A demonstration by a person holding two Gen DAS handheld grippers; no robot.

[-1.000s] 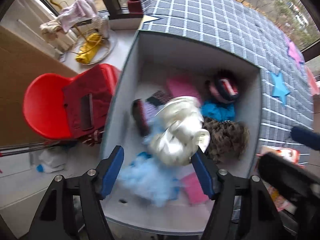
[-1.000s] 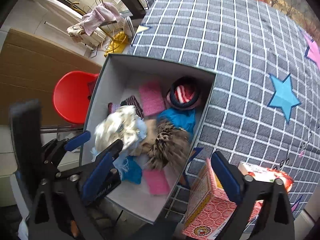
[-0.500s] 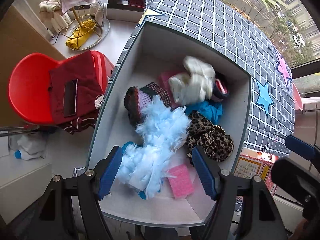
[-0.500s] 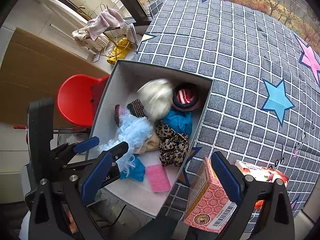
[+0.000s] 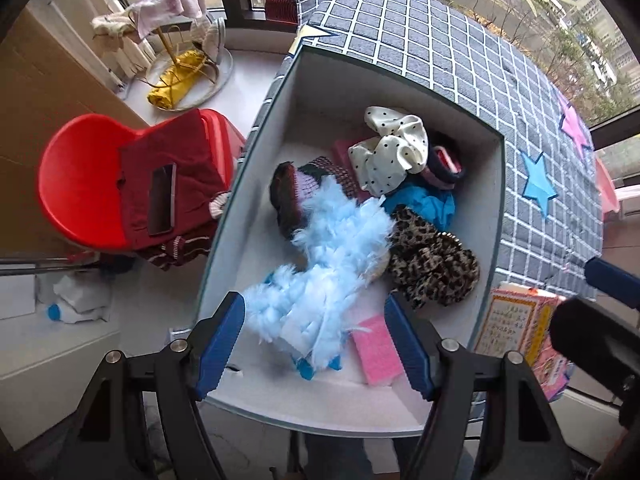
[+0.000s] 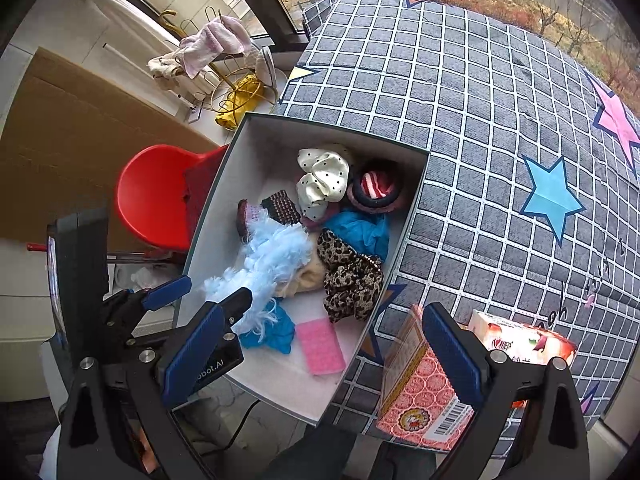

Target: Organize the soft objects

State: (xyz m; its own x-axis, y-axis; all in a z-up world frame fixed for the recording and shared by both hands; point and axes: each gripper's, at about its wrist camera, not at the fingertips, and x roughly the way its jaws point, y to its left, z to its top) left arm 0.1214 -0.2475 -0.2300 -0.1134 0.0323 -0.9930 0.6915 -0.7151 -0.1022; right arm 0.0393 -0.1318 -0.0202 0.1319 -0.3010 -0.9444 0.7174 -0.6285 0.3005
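Judging the box (image 5: 496, 200) nearly filled with soft things, we hold both grippers (image 5: 316, 344) (image 6: 324, 348) wide open, empty.

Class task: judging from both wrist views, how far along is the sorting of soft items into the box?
Done: the cream polka-dot cloth, fluffy light-blue feathery piece and leopard-print fabric lie in the grey open box. In hand: nothing; left gripper and right gripper are open. Left: no loose soft items visible.

Fluffy feather boa (image 5: 332, 264); glossy plastic chair (image 5: 76, 184).
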